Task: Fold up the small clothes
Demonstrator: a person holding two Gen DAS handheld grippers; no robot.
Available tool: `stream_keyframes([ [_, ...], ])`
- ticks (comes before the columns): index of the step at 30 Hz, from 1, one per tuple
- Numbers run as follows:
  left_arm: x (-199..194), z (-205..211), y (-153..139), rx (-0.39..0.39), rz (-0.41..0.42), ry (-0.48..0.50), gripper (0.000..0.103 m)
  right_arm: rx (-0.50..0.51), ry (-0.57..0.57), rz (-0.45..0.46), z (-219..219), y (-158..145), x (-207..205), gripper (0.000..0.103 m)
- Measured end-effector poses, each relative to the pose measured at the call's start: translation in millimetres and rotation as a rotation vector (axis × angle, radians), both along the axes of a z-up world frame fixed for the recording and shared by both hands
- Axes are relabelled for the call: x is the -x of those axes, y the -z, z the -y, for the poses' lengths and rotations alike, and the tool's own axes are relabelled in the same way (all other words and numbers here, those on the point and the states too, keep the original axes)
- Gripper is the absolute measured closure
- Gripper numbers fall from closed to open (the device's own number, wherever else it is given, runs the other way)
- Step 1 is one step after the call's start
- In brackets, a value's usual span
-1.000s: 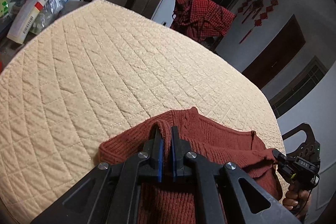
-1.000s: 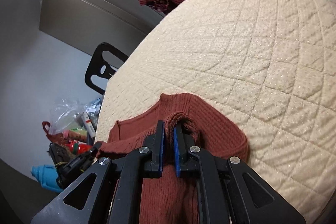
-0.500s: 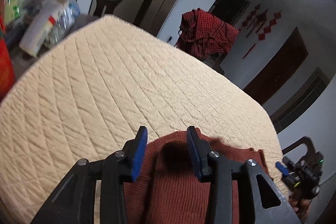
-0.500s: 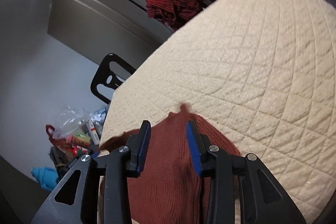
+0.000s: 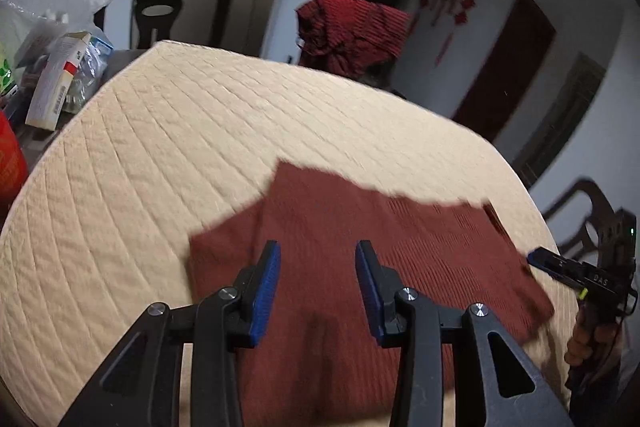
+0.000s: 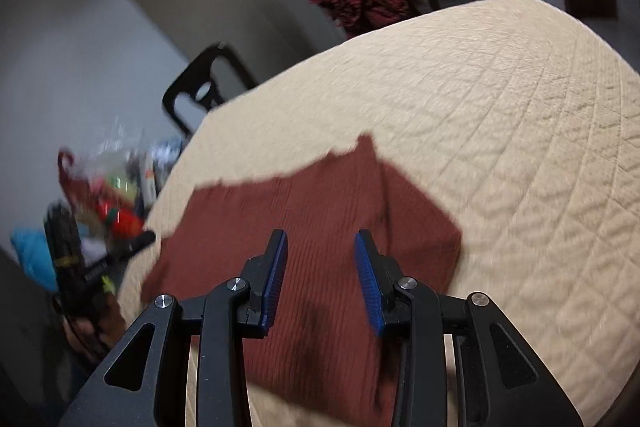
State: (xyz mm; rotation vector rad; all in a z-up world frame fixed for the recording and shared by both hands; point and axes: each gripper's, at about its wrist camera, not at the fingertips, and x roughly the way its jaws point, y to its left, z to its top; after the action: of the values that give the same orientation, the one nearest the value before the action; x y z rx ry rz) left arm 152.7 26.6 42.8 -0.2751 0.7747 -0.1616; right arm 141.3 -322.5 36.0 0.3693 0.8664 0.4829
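Observation:
A rust-red knit sweater (image 5: 360, 227) lies folded flat on the cream quilted table cover (image 5: 160, 147); it also shows in the right wrist view (image 6: 320, 211). My left gripper (image 5: 317, 251) is open and empty, raised above the sweater's near left part. My right gripper (image 6: 320, 239) is open and empty, raised above the sweater's near right part. Each gripper shows at the edge of the other's view: the right one (image 5: 560, 263) and the left one (image 6: 120, 251).
A red plaid garment (image 5: 348, 31) hangs over a chair beyond the table. A black plastic chair (image 5: 172, 7) stands at the far left. Boxes and plastic bags (image 5: 60, 67) sit off the table's left edge. Another dark chair (image 5: 580, 203) is at the right.
Both grippers opened and let go of the sweater, then lifted and drew back. The sweater now lies flat on the cover.

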Motion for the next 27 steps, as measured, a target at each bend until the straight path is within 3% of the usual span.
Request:
stream_keyframes([
  [3, 26.9, 13.6, 1.4, -0.005, -0.004, 0.040, 0.062, 0.078, -0.058, 0.027, -12.9, 3.1, 34.2, 0.067],
  [7, 52.2, 47.5, 3.0, -0.103, 0.024, 0.093, 0.062, 0.173, -0.119, 0.079, -40.9, 7.9, 63.4, 0.067],
  [13, 58.4, 94.3, 13.7, -0.183, 0.009, 0.188, 0.062, 0.242, -0.201, 0.125, -77.4, 17.1, 70.2, 0.067],
  [16, 50.7, 99.7, 29.9, -0.251, -0.043, 0.155, 0.062, 0.254, -0.169, 0.077, -70.8, 27.0, 61.3, 0.079],
  [20, 54.8, 93.1, 27.8, -0.230, -0.042, 0.145, 0.062, 0.317, -0.102, 0.086, -54.1, 24.9, 66.7, 0.086],
  [27, 64.8, 106.4, 12.6, -0.162, -0.001, 0.183, 0.062, 0.261, -0.056, 0.092, -38.2, 17.0, 82.2, 0.086],
])
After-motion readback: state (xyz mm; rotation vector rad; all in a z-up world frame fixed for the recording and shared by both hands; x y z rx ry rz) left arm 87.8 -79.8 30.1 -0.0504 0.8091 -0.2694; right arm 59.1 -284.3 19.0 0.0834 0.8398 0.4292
